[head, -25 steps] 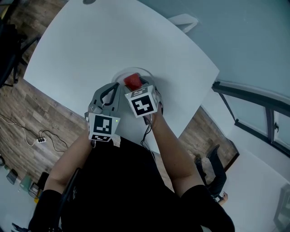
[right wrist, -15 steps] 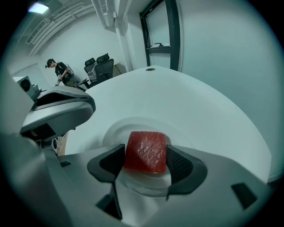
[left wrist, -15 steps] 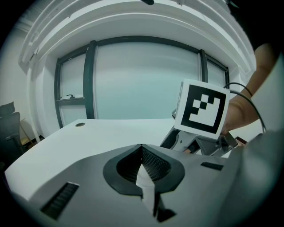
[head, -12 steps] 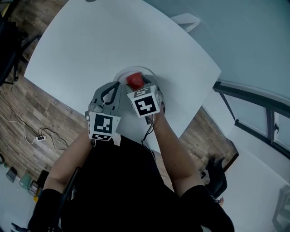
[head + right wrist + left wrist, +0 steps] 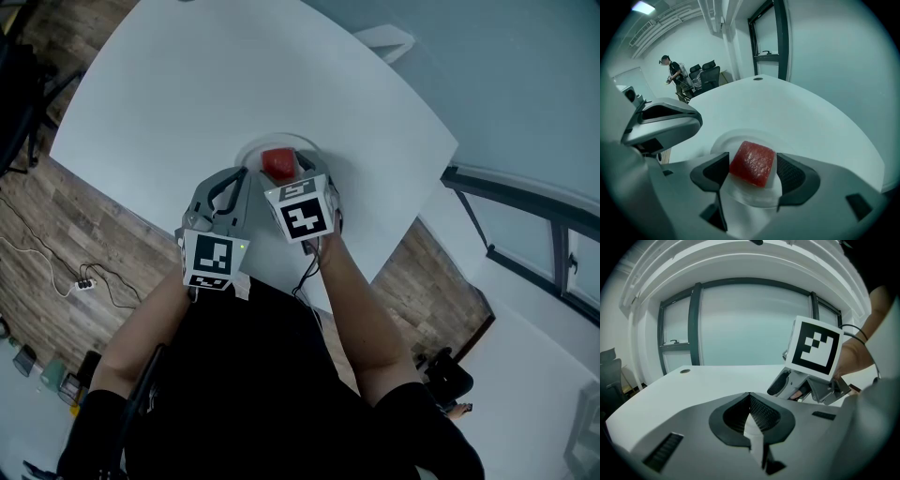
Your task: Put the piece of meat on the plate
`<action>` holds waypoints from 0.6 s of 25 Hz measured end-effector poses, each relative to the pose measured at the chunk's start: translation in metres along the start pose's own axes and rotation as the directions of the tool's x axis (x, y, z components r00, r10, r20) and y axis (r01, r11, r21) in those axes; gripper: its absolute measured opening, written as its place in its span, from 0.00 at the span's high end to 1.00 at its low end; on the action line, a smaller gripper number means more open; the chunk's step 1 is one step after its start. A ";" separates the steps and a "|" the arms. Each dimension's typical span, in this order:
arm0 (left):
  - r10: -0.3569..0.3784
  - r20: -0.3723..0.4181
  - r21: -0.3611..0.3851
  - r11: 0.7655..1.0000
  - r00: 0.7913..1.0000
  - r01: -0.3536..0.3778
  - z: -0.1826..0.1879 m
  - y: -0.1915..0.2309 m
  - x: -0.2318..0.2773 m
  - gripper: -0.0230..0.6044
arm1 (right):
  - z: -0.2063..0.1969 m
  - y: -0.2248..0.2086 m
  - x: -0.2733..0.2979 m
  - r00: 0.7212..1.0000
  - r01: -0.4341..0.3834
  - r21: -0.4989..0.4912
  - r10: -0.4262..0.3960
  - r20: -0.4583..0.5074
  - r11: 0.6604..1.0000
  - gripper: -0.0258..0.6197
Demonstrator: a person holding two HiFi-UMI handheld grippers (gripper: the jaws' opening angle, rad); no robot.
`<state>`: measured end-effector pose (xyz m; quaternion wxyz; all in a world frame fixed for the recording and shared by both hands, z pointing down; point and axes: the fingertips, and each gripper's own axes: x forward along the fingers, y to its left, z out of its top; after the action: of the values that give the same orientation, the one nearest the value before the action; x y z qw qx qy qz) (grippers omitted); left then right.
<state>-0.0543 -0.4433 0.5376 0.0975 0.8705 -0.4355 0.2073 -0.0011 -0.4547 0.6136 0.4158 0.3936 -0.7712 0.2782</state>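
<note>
White counter [image 5: 187, 94], head view: the piece of meat [image 5: 276, 164] lies on the plate [image 5: 246, 153], directly ahead of the right claw [image 5: 294, 180], whose tips its marker cube [image 5: 301, 214] hides; the left claw [image 5: 236, 178] waits alongside, farther off.

Left gripper view: left claw clenched, empty; plate not shown.

Right gripper view: jaws have just been opening and stand released, meat resting between them; contact at the left pad is unclear.
</note>
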 end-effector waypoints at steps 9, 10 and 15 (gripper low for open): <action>-0.001 0.019 0.022 1.000 1.000 0.001 0.009 -0.002 -0.004 0.97 | 0.007 -0.003 -0.016 0.997 0.008 0.019 -0.009 0.073 1.000 0.47; 0.000 0.022 0.024 1.000 1.000 -0.001 0.011 -0.001 -0.005 0.97 | 0.009 -0.003 -0.018 0.996 0.007 0.024 -0.009 0.086 1.000 0.47; 0.001 0.041 0.034 0.999 0.999 -0.002 0.021 -0.003 -0.010 0.97 | 0.018 -0.002 -0.041 0.987 0.028 0.041 -0.034 0.158 0.999 0.57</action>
<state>-0.0517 -0.4421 0.5142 0.0738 0.8757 -0.4346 0.1970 0.0074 -0.4538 0.5698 0.3496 0.4346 -0.7901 0.2544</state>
